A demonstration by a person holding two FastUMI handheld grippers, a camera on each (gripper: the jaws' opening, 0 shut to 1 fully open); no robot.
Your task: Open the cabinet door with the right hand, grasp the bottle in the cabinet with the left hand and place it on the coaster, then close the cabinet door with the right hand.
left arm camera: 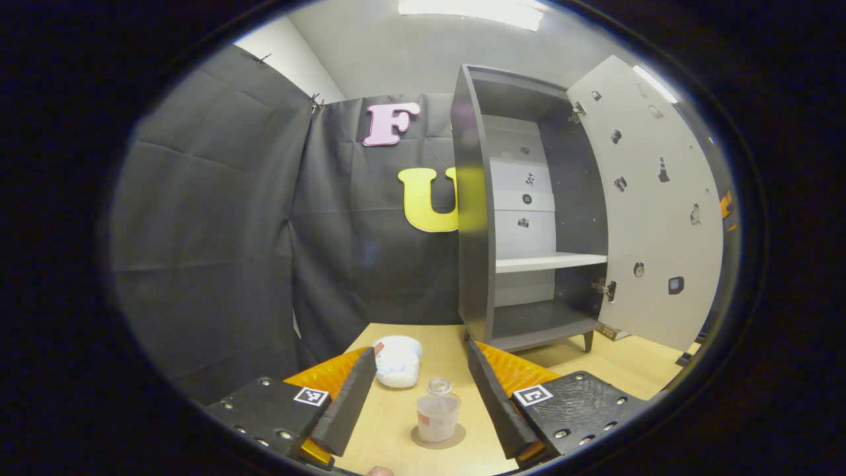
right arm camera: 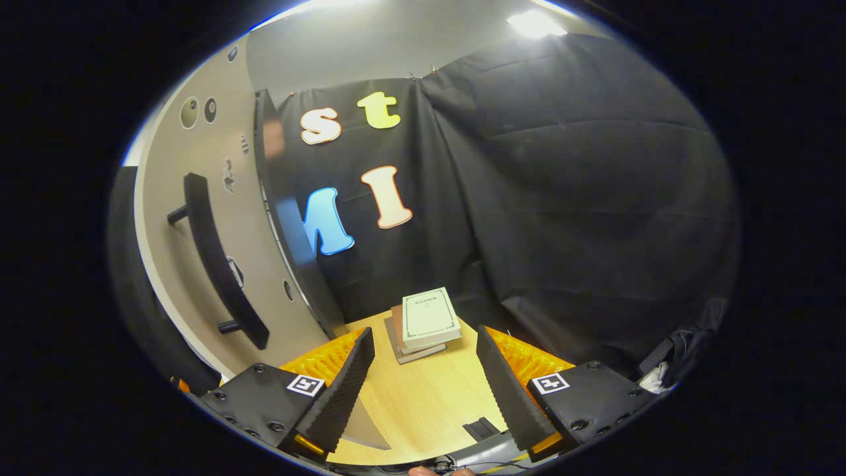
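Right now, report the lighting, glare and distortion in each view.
Left gripper view: ceiling light blown out, fisheye bows the cabinet and its open door; bottle on the coaster is sharp. Right gripper view: bright lamp, curved door handle, books crisp.

Dark grey cabinet, pale door, light wood table

The cabinet (left arm camera: 474, 218) is dark grey outside and in, with a white shelf (left arm camera: 548, 262) and pale back panels carrying small dark marks; its door (left arm camera: 651, 211) is light grey, dotted with small dark figures, and bears a black handle (right arm camera: 218, 264); the table (left arm camera: 396, 410) is light yellowish wood; the bottle (left arm camera: 437, 410) is clear glass with a small reddish patch, on a brown coaster (left arm camera: 456, 437); a white cloth (left arm camera: 398, 360) lies beyond; the top book (right arm camera: 431, 316) has a white cover with a dark thin border.
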